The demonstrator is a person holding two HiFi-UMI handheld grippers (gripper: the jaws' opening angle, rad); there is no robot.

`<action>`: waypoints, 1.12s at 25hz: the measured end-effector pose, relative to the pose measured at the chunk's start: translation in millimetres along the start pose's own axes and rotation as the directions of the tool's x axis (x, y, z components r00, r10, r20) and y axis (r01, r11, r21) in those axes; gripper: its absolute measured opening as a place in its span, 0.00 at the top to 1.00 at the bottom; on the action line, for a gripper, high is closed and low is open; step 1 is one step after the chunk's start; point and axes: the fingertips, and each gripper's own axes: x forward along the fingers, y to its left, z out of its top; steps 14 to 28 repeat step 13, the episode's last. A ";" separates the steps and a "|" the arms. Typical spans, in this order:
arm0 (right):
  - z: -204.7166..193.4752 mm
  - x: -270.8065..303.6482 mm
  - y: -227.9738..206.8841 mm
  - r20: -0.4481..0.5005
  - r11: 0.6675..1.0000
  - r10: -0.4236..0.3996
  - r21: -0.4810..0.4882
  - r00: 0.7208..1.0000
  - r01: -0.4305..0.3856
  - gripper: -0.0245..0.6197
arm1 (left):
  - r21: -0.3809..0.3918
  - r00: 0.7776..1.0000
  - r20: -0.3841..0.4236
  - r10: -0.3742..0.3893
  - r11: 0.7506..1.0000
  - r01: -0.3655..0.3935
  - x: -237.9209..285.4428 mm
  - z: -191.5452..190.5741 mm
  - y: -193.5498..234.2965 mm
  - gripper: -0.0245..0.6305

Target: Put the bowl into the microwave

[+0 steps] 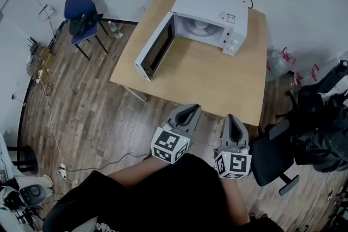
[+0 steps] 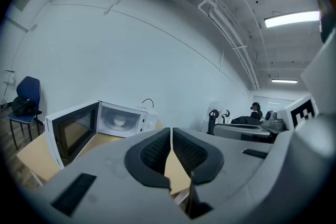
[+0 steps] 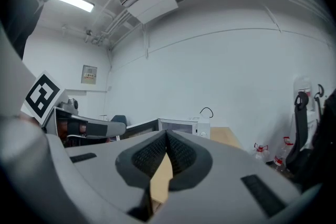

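A white microwave point(image 1: 209, 19) stands at the far end of the wooden table point(image 1: 217, 84), its door point(image 1: 155, 47) swung wide open to the left. Inside the cavity sits a white bowl point(image 1: 197, 27), which also shows in the left gripper view as the bowl point(image 2: 119, 122). My left gripper point(image 1: 192, 108) and right gripper point(image 1: 230, 116) are held side by side at the table's near edge, well short of the microwave. Both are shut with nothing between the pads. The left gripper point(image 2: 171, 131) points toward the microwave point(image 2: 105, 126); the right gripper point(image 3: 167, 135) sees the microwave point(image 3: 178, 126) behind its tips.
A blue chair point(image 1: 81, 14) with dark things on it stands at the far left. A black office chair point(image 1: 277, 157) and dark bags point(image 1: 321, 117) crowd the right side. Cables point(image 1: 51, 133) trail over the wooden floor, and plastic bottles point(image 1: 278, 62) stand by the table's right edge.
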 end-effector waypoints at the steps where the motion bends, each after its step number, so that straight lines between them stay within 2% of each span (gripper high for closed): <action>1: -1.5 -4.3 -0.4 -0.001 1.000 0.000 0.001 1.000 0.000 0.87 | 0.003 1.000 0.000 0.003 1.000 -0.003 -2.1 -1.7 -3.9 0.93; 13: -9.1 -50.7 -25.9 0.006 0.999 -0.029 0.025 1.000 0.029 0.87 | 0.019 0.999 -0.026 -0.036 0.999 0.037 -6.6 -19.5 -59.9 0.93; 28: -9.1 -50.7 -25.9 0.006 0.999 -0.029 0.025 1.000 0.029 0.87 | 0.019 0.999 -0.026 -0.036 0.999 0.037 -6.6 -19.5 -59.9 0.93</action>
